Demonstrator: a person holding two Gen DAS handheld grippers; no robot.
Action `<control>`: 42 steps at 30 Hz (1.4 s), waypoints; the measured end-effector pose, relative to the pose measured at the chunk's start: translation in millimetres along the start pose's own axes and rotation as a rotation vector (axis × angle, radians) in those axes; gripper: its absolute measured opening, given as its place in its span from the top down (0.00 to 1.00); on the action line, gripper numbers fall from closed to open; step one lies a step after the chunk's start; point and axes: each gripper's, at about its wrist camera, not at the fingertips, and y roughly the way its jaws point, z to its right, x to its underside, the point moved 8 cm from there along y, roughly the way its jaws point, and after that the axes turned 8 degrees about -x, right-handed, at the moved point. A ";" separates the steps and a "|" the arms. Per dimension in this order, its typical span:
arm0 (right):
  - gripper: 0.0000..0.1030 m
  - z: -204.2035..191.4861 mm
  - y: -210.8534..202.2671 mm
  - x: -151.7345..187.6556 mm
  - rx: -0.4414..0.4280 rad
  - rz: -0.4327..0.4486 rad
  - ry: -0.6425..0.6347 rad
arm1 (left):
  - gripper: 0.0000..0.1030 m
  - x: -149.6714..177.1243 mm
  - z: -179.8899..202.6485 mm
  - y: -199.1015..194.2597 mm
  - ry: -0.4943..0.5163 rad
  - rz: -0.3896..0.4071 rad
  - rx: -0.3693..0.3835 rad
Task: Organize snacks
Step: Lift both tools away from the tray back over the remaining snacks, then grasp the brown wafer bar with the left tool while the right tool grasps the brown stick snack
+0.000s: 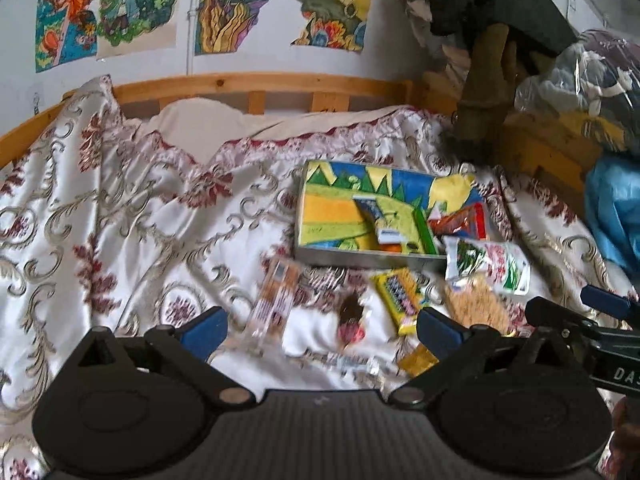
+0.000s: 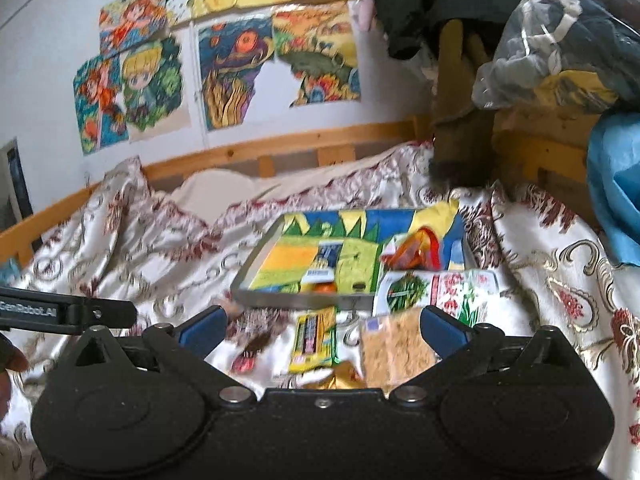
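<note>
On the bedspread [image 1: 120, 200], a colourful tray [image 1: 332, 208] holds some packets; more snacks [image 1: 400, 300] lie along its near edge. Both grippers, left [image 1: 322, 328] and right [image 2: 322, 326], hover level above them, jaws spread wide, holding nothing.

Tray [image 1: 340, 254] lies on bedspread [image 1: 120, 208], ahead of left fingers [image 1: 206, 328]. Packets [image 1: 394, 298] lie between the fingers and tray. One packet [image 1: 376, 216] in tray. Headboard [image 1: 256, 84] behind.
</note>
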 end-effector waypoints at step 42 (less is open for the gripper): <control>0.01 -42.9 134.4 55.5 -0.097 -0.238 -0.152 | 0.01 14.3 -61.1 128.7 -0.021 -0.194 -0.138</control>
